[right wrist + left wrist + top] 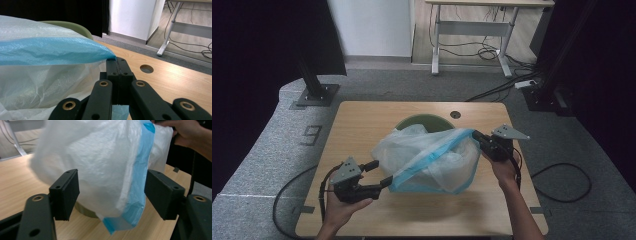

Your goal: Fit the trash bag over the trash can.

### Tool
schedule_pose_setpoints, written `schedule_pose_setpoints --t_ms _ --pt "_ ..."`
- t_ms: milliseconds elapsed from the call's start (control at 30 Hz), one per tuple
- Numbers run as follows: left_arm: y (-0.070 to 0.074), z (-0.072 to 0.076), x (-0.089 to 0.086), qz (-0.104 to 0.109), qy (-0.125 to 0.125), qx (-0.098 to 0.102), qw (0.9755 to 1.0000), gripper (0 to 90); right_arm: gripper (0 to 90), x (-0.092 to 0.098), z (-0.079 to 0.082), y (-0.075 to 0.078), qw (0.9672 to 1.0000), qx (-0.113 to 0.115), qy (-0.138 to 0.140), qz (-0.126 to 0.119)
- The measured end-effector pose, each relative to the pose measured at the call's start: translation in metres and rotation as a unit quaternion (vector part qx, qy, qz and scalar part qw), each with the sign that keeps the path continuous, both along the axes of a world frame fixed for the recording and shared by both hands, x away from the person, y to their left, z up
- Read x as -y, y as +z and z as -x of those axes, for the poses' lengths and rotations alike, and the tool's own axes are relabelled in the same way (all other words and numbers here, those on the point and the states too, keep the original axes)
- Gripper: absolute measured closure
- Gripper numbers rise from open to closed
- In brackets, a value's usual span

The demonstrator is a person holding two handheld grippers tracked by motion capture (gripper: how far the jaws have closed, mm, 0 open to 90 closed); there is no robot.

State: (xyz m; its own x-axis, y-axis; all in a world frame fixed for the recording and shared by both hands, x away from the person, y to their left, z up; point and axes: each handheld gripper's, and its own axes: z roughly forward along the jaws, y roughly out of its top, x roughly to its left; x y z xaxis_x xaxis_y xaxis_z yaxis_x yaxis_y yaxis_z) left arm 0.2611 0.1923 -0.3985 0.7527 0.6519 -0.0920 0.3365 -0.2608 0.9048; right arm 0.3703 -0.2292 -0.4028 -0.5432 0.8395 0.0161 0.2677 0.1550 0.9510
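A thin white plastic bag [432, 155] with a blue band along its mouth lies in the middle of the wooden table [362, 120]. It is stretched between the two grippers. The green bin [422, 121] stands just behind the bag and serves here as the landmark; the bag leans against the near side of the bin and covers most of its front rim.

The right gripper [476, 136] is to the right of the bin, close to its rim. Its jaws are pressed together on the blue edge [50, 51] of the bag, at the corner, and the blue band runs tight from there toward the other gripper. In the right gripper view the pinched corner sits exactly at the tips of the closed jaws, and the curved green rim of the bin [72, 26] rises behind the bag. A round hole [146, 68] in the table top is seen beside the jaws; in the high view this hole is just to the right of the bin.

The left gripper [380, 174] is in front of the bin and to the left, near the front edge of the table. Its jaws stand wide apart. In the left gripper view the lower blue corner [125, 220] of the bag hangs between the two pads [66, 192], but the pads do not press on it; there is free space on both sides. The bottom of the bin shows a little under the bag there.
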Motion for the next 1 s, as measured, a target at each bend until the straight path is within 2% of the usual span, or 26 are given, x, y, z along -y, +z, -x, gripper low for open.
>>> schedule_pose_setpoints --t_ms 200,267,400,533,667,867,1000 --pt "-0.005 -0.009 0.018 -0.021 -0.011 -0.006 0.9997 14.2 88.9 0.002 -0.001 -0.002 1.0000 -0.004 -0.001 0.001" --pt "-0.006 -0.011 0.026 -0.036 -0.009 -0.003 0.9993 14.1 88.8 0.003 0.000 -0.003 1.0000 -0.004 -0.002 -0.001" --pt "-0.010 -0.012 0.033 -0.051 -0.008 -0.002 0.9986 15.3 88.9 0.004 0.002 -0.003 1.0000 -0.003 -0.001 -0.002" --pt "-0.014 -0.011 0.036 -0.064 0.003 0.002 0.9980 22.7 88.9 0.007 0.003 -0.002 1.0000 -0.004 -0.002 -0.004" --pt "-0.018 -0.012 0.037 -0.064 0.004 0.000 0.9980 30.8 88.9 0.007 0.003 -0.002 1.0000 -0.004 -0.002 -0.004" --pt "-0.019 -0.013 0.035 -0.054 0.005 0.004 0.9985 51.2 88.9 0.006 0.003 -0.002 1.0000 -0.004 -0.001 -0.003" --pt "-0.019 -0.015 0.033 -0.042 -0.003 -0.002 0.9991 63.6 88.8 0.007 0.004 -0.002 1.0000 -0.004 -0.001 -0.003"
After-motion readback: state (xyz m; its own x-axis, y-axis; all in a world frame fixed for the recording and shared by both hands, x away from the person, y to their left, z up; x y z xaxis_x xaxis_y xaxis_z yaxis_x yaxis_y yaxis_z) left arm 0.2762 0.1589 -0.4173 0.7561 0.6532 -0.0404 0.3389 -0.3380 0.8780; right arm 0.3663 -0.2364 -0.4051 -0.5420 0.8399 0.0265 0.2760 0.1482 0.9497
